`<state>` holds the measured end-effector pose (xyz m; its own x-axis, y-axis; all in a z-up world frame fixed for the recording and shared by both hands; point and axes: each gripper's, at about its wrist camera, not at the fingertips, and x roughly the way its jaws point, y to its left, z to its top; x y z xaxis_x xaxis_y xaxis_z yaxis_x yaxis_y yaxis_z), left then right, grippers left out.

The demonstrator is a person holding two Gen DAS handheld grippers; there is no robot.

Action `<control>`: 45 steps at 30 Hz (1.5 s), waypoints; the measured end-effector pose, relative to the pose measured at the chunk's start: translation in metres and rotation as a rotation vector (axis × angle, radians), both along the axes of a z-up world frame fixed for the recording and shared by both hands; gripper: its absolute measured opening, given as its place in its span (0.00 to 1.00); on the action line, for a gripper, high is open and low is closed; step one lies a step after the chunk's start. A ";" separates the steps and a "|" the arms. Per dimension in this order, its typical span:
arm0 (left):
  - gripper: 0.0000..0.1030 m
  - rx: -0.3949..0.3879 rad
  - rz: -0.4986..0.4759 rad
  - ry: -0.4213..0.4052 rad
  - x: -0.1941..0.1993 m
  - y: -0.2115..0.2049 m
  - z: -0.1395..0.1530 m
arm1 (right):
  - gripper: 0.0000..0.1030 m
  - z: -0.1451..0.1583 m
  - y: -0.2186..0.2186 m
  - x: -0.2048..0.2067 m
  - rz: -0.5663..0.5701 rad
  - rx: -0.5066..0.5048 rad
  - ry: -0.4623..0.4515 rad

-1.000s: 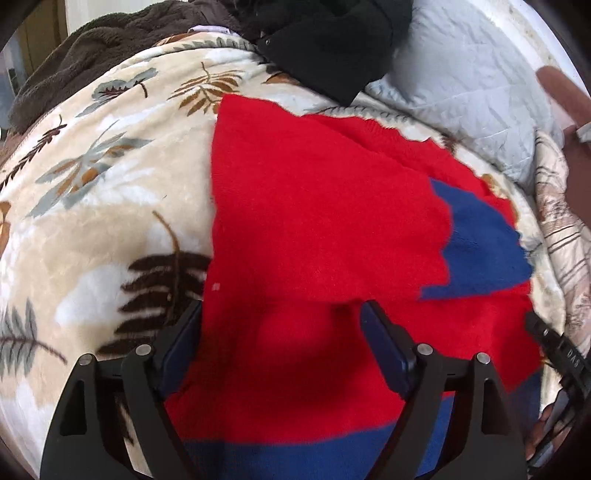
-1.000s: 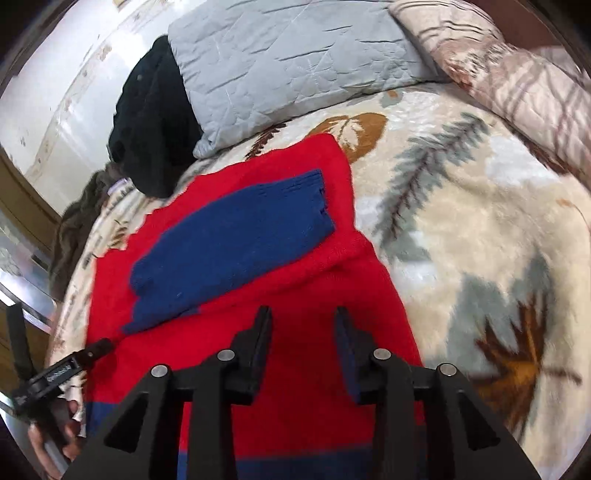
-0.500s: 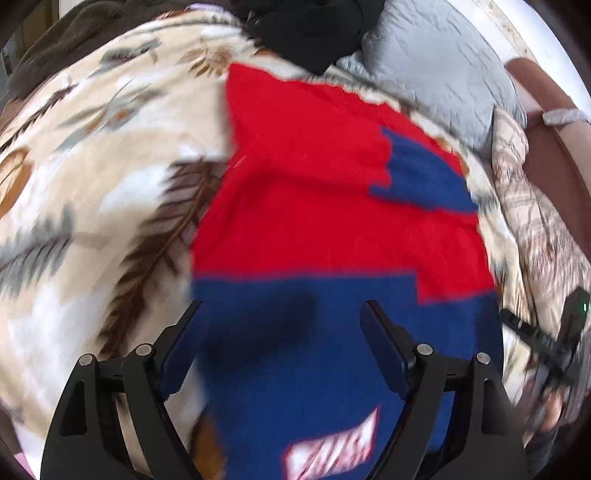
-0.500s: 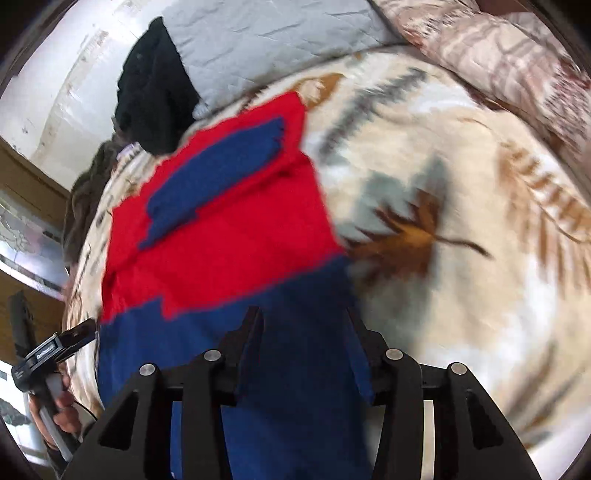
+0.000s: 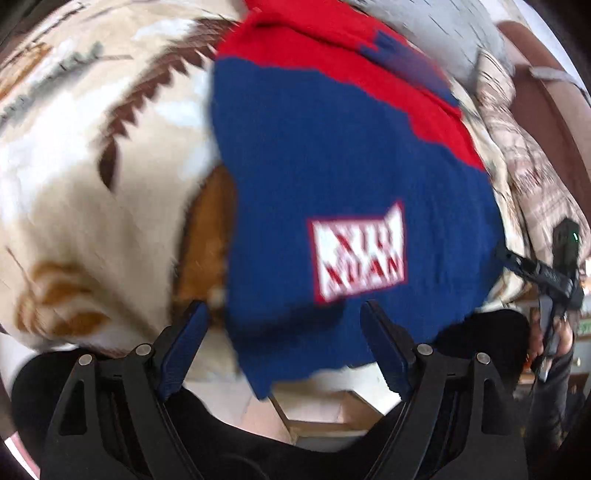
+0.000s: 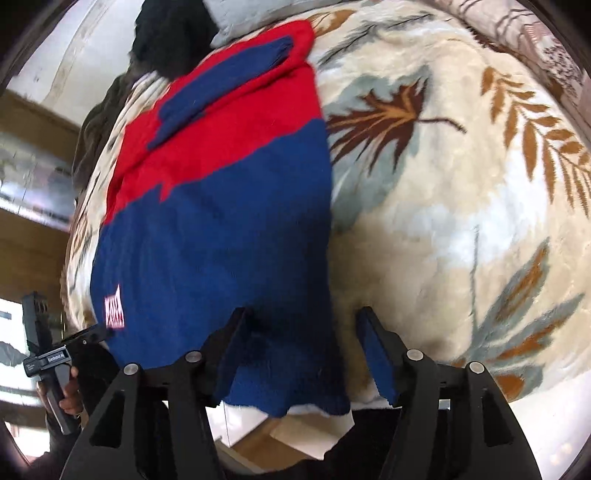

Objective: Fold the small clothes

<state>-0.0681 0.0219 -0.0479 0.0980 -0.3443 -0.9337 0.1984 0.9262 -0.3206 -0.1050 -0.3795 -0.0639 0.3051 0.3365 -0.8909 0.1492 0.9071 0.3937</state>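
Note:
A small red and blue knit sweater lies flat on a leaf-patterned blanket, its blue hem hanging over the bed's near edge; a white label with red letters sits on the blue part. A blue sleeve is folded across the red upper part. My left gripper is open, its jaws either side of the hem's left corner. My right gripper is open over the hem's right corner. Each gripper also shows at the edge of the other's view, the right and the left.
The cream blanket with brown and grey leaves covers the bed. A grey quilted pillow and a black garment lie at the far end. A patterned quilt lies to the right. Floor shows below the bed edge.
Both grippers have pulled back from the red upper part down to the blue hem at the bed's near edge. The right gripper's jaws have opened wider. The sweater lies as before.

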 end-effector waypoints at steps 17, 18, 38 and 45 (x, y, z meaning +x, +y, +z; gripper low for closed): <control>0.07 -0.242 0.058 0.011 -0.004 0.015 0.006 | 0.05 0.017 0.028 -0.020 0.210 0.041 -0.056; 0.07 -0.263 0.052 0.006 -0.004 0.014 0.008 | 0.05 0.018 0.026 -0.020 0.200 0.063 -0.060; 0.07 -0.398 -0.015 -0.018 -0.001 0.010 0.019 | 0.05 0.023 0.023 -0.017 0.101 0.245 -0.121; 0.07 -0.508 0.064 -0.077 0.029 0.025 0.047 | 0.05 0.061 0.012 0.007 0.045 0.367 -0.314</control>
<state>-0.0387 0.0468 -0.0014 0.1954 -0.7437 -0.6394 0.1873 0.6682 -0.7200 -0.0981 -0.3676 -0.0032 0.5181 0.6300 -0.5785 -0.0640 0.7030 0.7083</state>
